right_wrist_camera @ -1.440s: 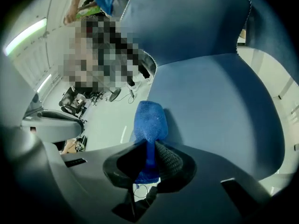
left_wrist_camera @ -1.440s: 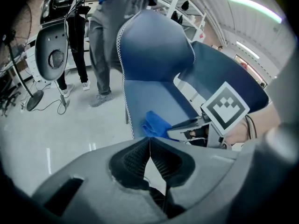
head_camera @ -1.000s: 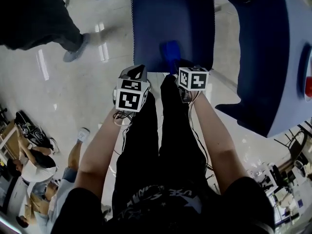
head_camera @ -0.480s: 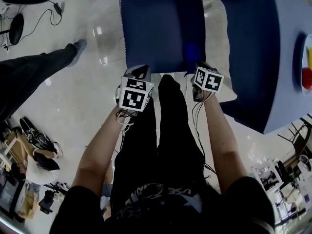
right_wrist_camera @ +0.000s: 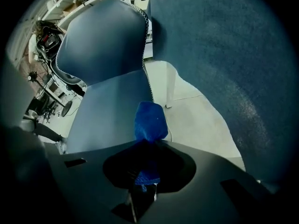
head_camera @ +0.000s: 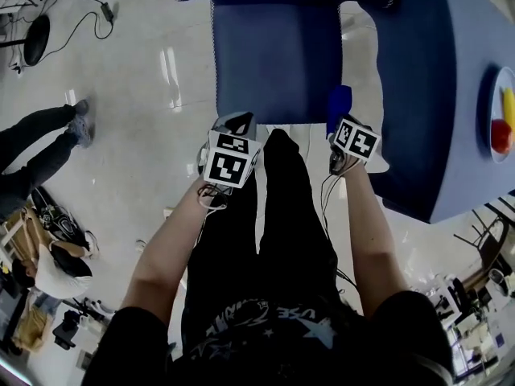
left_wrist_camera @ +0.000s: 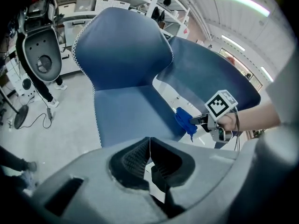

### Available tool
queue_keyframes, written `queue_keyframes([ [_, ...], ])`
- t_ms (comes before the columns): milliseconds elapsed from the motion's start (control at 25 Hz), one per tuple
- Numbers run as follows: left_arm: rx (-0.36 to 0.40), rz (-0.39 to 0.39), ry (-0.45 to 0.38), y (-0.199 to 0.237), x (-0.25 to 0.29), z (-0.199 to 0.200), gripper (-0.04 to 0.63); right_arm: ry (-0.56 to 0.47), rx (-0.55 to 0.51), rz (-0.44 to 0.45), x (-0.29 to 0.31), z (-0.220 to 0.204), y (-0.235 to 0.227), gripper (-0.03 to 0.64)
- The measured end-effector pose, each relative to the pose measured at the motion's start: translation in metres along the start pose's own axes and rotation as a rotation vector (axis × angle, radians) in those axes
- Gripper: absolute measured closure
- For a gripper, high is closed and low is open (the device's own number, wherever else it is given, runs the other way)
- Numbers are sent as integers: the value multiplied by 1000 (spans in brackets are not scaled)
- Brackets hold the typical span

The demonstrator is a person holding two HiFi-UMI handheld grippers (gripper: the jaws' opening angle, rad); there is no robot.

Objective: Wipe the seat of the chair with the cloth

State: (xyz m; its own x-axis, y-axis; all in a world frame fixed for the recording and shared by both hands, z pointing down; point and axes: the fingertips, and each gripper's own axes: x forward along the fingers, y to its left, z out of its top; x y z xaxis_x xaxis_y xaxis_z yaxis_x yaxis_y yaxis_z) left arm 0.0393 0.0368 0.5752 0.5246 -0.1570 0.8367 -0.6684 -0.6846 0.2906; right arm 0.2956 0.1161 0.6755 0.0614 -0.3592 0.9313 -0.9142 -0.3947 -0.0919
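Note:
The blue chair seat [head_camera: 273, 71] lies ahead of my knees, its backrest [left_wrist_camera: 121, 50] upright behind it. My right gripper [head_camera: 344, 122] is shut on a bright blue cloth [head_camera: 339, 103], which hangs at the seat's front right corner, by the gap to the table. In the right gripper view the cloth [right_wrist_camera: 150, 120] bulges out past the jaws over the seat's edge [right_wrist_camera: 112, 115]. My left gripper [head_camera: 235, 122] hovers at the seat's front left edge. Its jaws [left_wrist_camera: 149, 146] are shut with nothing between them. The left gripper view also shows the right gripper [left_wrist_camera: 198, 120] holding the cloth [left_wrist_camera: 184, 120].
A blue-covered table [head_camera: 426, 95] stands right of the chair, with a plate of fruit [head_camera: 503, 111] on it. A person's legs [head_camera: 48, 143] are on the white floor at the left, cables [head_camera: 80, 14] lie at the far left, and people sit at the lower left.
My right gripper has carried the cloth rightward, from the seat's front middle to its front right corner. The left gripper stayed at the front edge. The person at the left walked farther off.

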Motion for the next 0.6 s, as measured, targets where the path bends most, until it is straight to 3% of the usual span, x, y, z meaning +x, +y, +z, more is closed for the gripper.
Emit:
queue_keyframes([
  [360,-61,34,-88,25,-43,1,574,-70,-64,22,-37,31,44,563],
  [600,49,59,-141,39,-100,0,574,-142,-93,39,-99,49,97,563],
])
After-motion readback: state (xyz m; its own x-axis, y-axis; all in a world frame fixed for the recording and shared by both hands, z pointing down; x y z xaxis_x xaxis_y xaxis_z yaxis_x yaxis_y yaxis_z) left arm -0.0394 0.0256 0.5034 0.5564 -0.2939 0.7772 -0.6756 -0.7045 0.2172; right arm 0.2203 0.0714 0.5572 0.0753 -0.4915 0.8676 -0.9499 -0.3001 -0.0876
